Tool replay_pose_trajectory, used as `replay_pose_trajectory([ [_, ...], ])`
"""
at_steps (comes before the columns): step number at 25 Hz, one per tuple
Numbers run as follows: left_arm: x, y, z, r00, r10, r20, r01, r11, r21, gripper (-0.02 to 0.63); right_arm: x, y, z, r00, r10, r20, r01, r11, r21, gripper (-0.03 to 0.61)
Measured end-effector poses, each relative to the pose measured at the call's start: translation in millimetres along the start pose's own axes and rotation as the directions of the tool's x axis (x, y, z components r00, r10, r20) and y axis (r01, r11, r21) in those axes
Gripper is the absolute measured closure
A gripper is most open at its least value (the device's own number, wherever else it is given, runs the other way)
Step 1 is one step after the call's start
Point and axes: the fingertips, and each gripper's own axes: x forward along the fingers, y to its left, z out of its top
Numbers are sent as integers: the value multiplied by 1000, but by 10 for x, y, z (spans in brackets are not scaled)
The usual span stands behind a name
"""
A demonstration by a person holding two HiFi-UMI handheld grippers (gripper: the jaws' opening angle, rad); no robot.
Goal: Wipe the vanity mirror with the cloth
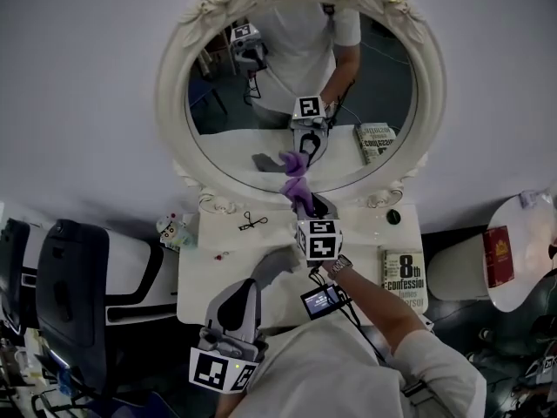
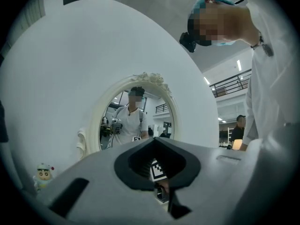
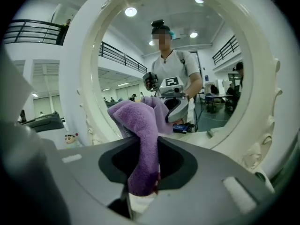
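In the head view the oval vanity mirror [image 1: 396,77], in a cream carved frame [image 1: 172,77], stands at the back of a white worktop [image 1: 213,264]. The right tool [image 1: 306,204] reaches up to the lower edge of the glass, and the purple cloth [image 1: 298,190] bunched at its tip touches the mirror, meeting its own reflection just above. The left tool [image 1: 271,266] hangs low over the front of the worktop, well apart from the mirror and the cloth. A book [image 1: 403,277] lies on the worktop's right side, a small figurine [image 1: 171,227] stands at its left rear corner, and a black chair [image 1: 70,286] sits off to the left. In the left gripper view the left tool [image 2: 168,197] has its jaws closed together on nothing, leaving only a thin seam; beyond them the mirror [image 2: 136,121] shows small and far, with the figurine [image 2: 44,172] at lower left. In the right gripper view the right tool [image 3: 143,184] is clenched on the cloth [image 3: 143,144], which rises between the jaws as a folded strip and spreads against the glass; the mirror's frame [image 3: 262,93] rings nearly the whole view, and the figurine [image 3: 70,138] stands outside it on the left.
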Motion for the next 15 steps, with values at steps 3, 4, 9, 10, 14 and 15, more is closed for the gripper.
replay_pose_trajectory([
  [3,-146,88,13,998,70,0,-70,997,10,606,212,284,-154,997,51,-56,-52,999,-14,474],
  [4,-193,117,16,995,95,-1,-95,995,13,606,284,341,-195,996,59,-72,-60,998,-12,474],
  [9,-401,272,18,980,198,-11,-198,980,20,606,560,423,-275,992,54,-112,-54,999,1,474],
  [10,-428,290,7,977,211,-16,-211,977,20,606,587,426,-286,992,50,-114,-51,999,-5,474],
  [14,-423,261,-67,976,211,-44,-211,977,23,606,621,365,-323,995,34,-98,-38,998,-44,476],
  [15,-400,247,-79,978,202,-49,-201,979,25,606,618,335,-322,995,26,-96,-31,998,-54,476],
])
